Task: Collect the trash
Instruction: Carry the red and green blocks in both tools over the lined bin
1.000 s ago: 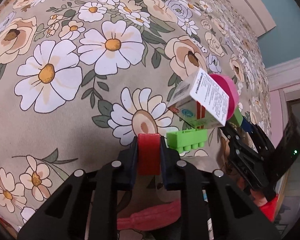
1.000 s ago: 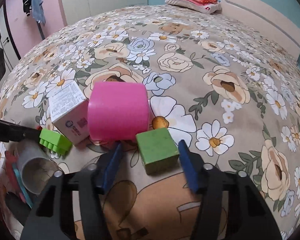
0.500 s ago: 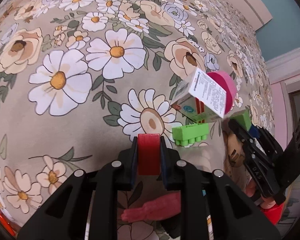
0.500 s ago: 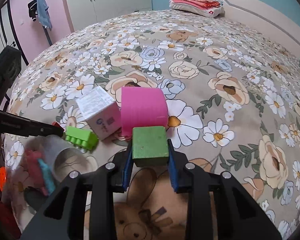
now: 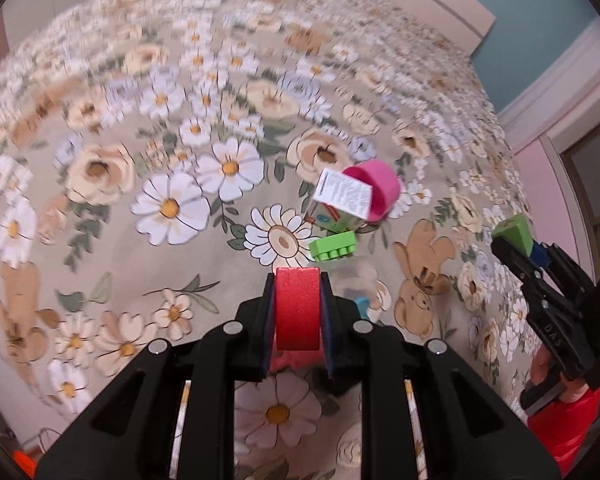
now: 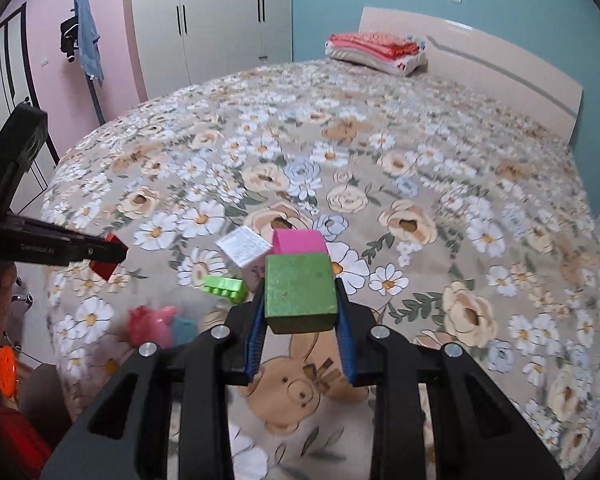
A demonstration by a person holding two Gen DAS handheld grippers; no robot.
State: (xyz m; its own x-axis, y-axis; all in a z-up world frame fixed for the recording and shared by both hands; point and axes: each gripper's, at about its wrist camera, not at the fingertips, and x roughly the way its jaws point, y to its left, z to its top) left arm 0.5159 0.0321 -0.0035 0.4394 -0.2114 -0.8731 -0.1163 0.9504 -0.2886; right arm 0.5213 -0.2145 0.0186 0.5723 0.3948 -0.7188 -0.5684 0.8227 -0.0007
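Left gripper (image 5: pixel 298 312): clamped on red block (image 5: pixel 297 308)
Right gripper (image 6: pixel 300 300): clamped on green block (image 6: pixel 300 290)
Bed (image 6: pixel 440 184): pink block (image 6: pixel 298 242), small box (image 6: pixel 244 250)

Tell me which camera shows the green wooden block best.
The right wrist view: the green wooden block sits large and sharp between the right gripper pads. The left wrist view shows it only small, near the right edge, at that gripper's tip.
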